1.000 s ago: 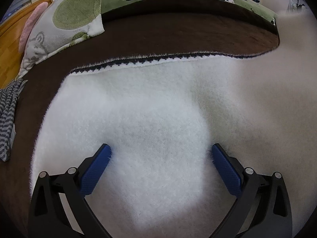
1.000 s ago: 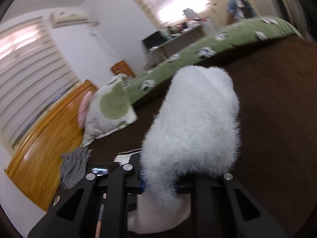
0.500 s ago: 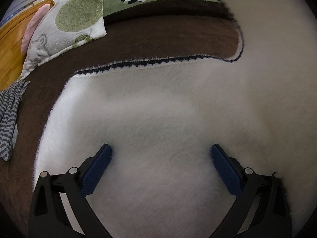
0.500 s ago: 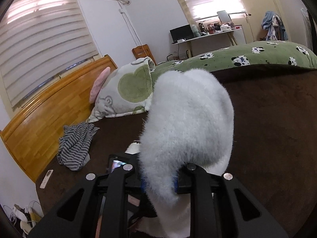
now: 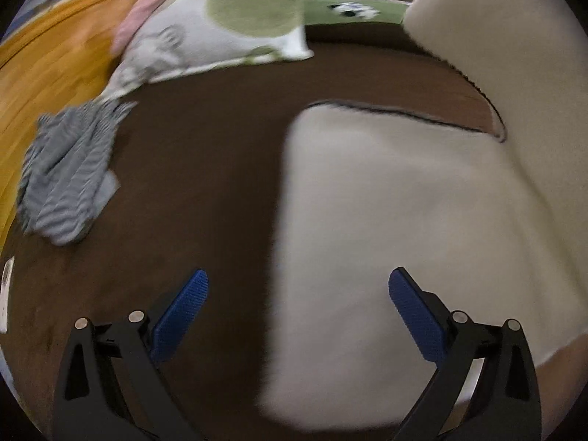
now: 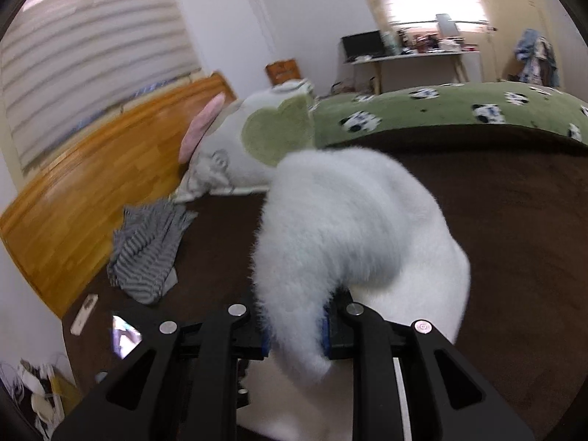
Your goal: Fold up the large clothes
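Bedroom; brown bed cover (image 5: pixel 205 154) is the work surface, wooden headboard (image 6: pixel 92 191) along its far-left edge. White fleece garment (image 5: pixel 386 220) lies mid-bed, one flap raised on the right. Fold partly done: flap not yet laid down. Striped cloth (image 5: pixel 66 176) near headboard, untouched. Right gripper (image 6: pixel 294 330) clenched on fleece; left gripper (image 5: pixel 297 301) released, empty.

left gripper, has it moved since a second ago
Yes. The open left gripper has swung left: the striped grey garment and pillow, once at the left edge, now sit well inside, and its left pad is over brown bedspread, off the white fleece.
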